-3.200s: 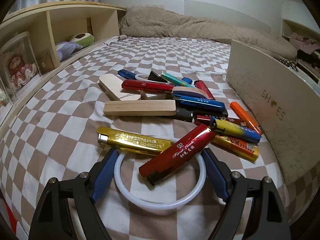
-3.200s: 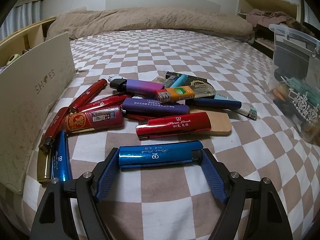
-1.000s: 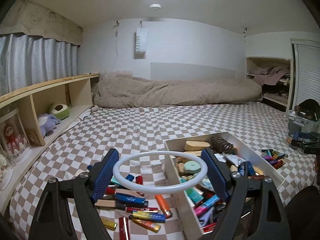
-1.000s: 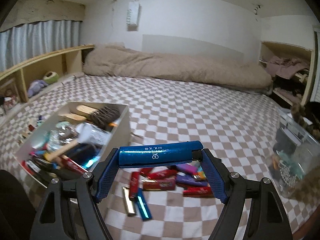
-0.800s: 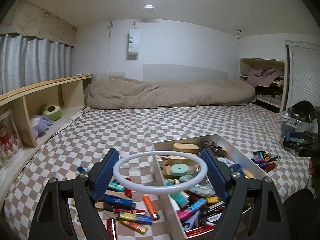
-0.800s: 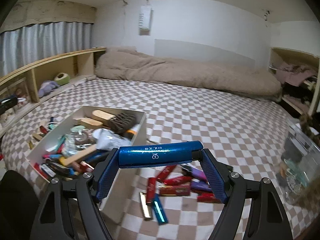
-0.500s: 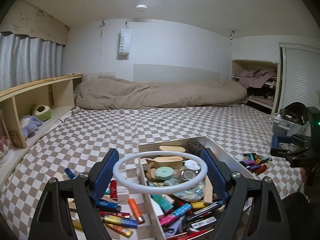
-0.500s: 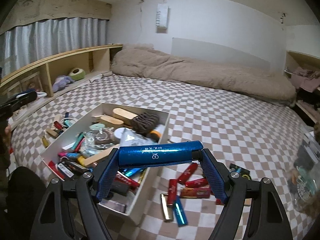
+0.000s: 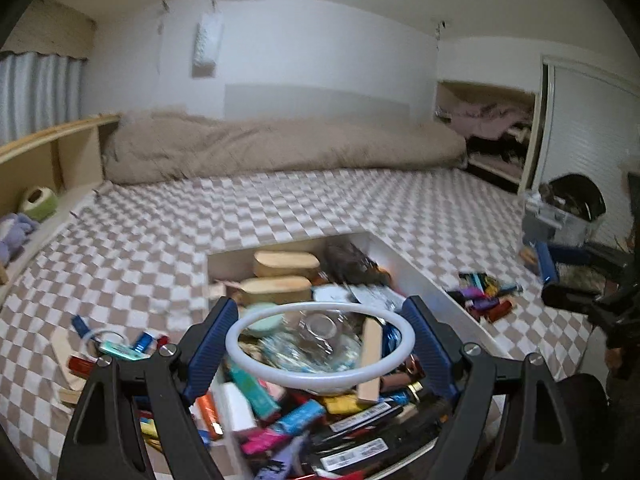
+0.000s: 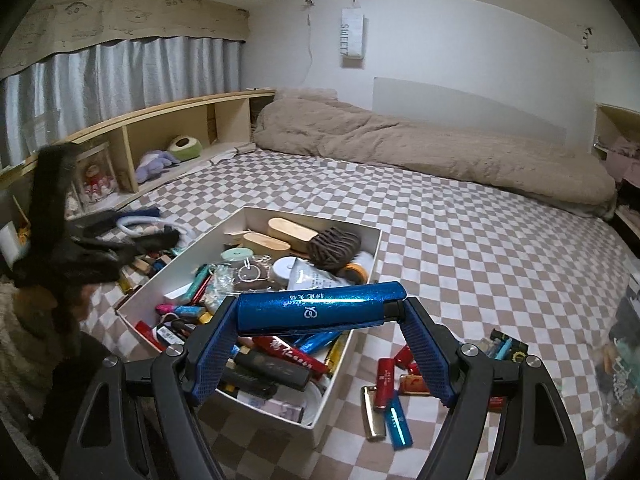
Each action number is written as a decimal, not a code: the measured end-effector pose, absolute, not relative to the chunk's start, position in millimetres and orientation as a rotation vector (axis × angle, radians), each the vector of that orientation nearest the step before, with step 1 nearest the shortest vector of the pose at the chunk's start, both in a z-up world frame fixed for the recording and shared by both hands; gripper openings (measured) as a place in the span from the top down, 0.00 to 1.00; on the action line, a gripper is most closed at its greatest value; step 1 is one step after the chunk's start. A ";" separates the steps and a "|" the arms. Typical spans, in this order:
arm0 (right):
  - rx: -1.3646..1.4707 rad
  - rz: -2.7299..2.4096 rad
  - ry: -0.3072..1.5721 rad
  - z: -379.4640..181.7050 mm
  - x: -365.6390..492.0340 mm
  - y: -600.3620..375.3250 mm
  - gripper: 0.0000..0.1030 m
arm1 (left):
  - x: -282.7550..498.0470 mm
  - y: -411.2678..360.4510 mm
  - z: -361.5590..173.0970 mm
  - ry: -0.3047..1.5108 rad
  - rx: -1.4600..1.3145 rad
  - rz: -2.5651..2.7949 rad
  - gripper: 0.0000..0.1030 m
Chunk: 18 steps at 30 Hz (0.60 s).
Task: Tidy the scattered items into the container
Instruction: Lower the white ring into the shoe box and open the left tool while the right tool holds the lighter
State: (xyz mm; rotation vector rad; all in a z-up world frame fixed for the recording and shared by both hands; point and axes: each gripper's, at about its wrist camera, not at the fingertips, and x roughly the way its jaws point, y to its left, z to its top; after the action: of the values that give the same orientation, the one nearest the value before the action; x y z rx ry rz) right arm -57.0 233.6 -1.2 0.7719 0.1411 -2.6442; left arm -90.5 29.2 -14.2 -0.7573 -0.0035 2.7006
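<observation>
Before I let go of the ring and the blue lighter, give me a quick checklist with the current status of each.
1. Left tongs clamp the white ring: ok.
2. Right tongs clamp the blue lighter: ok.
3. Ring is over the white box: ok.
4. Lighter is over the box: ok.
5. Room left in the crowded box: cannot tell.
6. All loose lighters off the bed: not ok.

The blue lighter (image 10: 318, 310) at lower centre looks metallic — glossy, finely speckled. The white ring (image 9: 320, 347) seems smooth, matt plastic, though blur hinders. The box (image 10: 366, 258) walls look like matt white card; the checked sheet (image 10: 480, 248) is soft cloth.
</observation>
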 end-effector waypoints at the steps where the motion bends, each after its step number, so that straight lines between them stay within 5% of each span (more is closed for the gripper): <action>1: 0.773 -2.642 0.140 -1.3 -57.1 233.7 0.22 | -93.9 33.7 -18.4 -0.004 -0.781 2.686 0.18; 18: 0.795 -2.624 0.109 -4.1 -63.3 234.6 0.22 | -165.3 61.8 -43.6 -0.044 -0.954 2.639 0.18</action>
State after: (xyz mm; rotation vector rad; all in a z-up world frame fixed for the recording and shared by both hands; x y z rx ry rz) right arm -63.3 234.6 -4.1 0.7946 0.1095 -2.6237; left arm -165.3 61.8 -43.6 -0.9539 -0.0439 2.6388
